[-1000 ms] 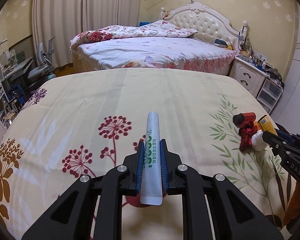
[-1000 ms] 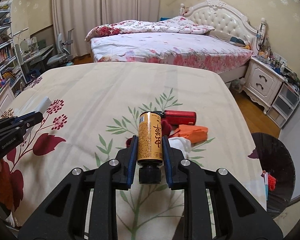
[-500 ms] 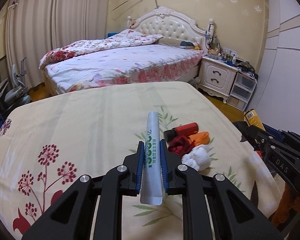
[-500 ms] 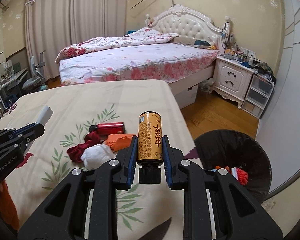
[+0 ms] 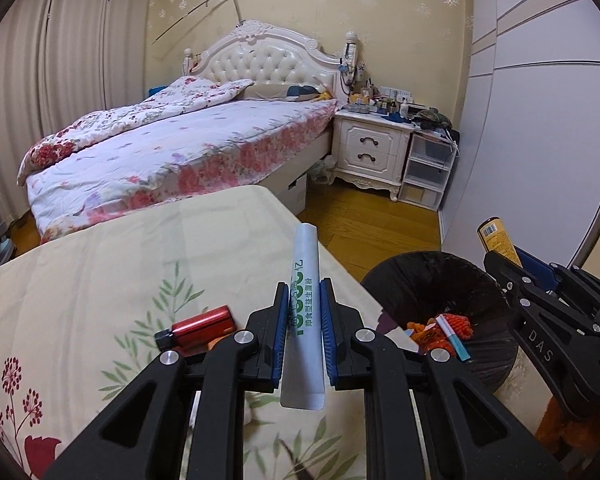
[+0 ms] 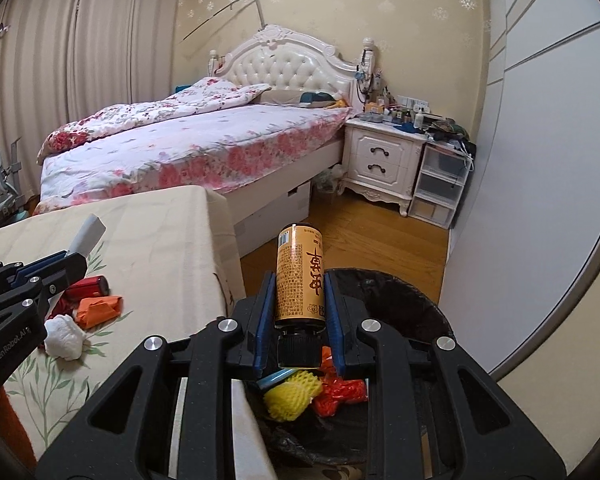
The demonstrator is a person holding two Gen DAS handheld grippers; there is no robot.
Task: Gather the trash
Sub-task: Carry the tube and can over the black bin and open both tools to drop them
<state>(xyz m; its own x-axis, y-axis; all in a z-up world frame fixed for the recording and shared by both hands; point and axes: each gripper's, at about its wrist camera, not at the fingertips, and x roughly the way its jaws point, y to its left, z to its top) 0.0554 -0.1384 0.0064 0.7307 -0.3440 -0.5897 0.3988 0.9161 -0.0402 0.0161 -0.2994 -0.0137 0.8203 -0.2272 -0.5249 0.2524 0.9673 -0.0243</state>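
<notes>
While both tools stay loaded, the items stand thus. Left tool point(image 5: 304, 334): clamped on a white tube point(image 5: 305, 304), over the table's point(image 5: 100, 256) right edge. Right tool point(image 6: 300, 320): clamped on a yellow can point(image 6: 300, 276), cap toward the camera, above the black bin point(image 6: 404, 300) beside that edge. On the table near the same edge: red canister point(image 5: 200, 326), orange wrapper point(image 6: 98, 310), white tissue wad point(image 6: 64, 338).

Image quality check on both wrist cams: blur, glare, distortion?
Left wrist: sharp, printing on the white tube readable, strong fisheye bowing the wardrobe, dark vignette corners. Right wrist: equally sharp, gold bottle label legible, warm indoor light, no harsh glare.
</notes>
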